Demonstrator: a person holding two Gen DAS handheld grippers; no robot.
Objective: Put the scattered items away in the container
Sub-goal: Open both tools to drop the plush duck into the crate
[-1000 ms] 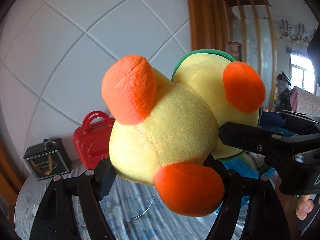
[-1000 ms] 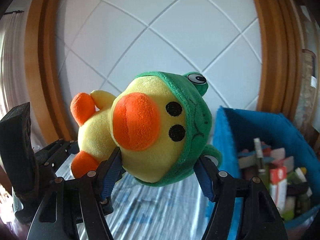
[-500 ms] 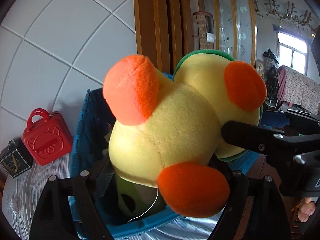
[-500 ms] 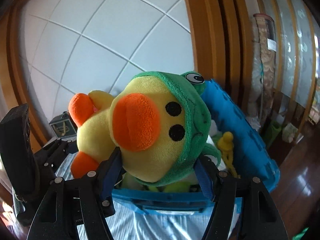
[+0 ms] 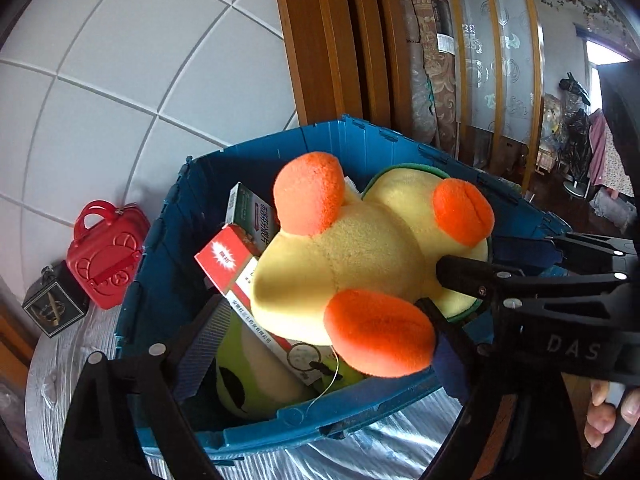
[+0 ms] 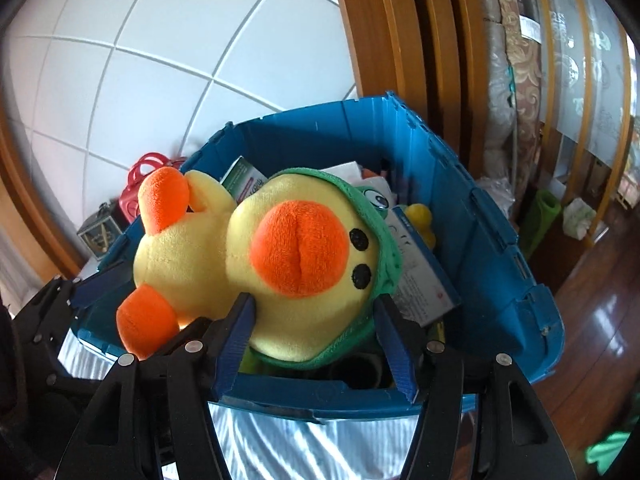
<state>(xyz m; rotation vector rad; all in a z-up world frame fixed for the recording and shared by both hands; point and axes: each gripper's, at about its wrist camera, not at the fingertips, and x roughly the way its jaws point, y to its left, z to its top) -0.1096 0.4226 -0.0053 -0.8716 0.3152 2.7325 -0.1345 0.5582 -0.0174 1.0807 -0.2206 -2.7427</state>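
Hanging over the blue crate (image 6: 492, 216), the plush duck (image 6: 280, 264) lies with its long axis running from feet at 9 o'clock to hooded head at 3 o'clock in the right wrist view, beak facing the camera. The right gripper (image 6: 316, 336) clamps the head; the left gripper (image 5: 320, 344) pinches the rump.

Fuzzy plush duck (image 6: 280, 264), plastic crate (image 6: 480, 216)
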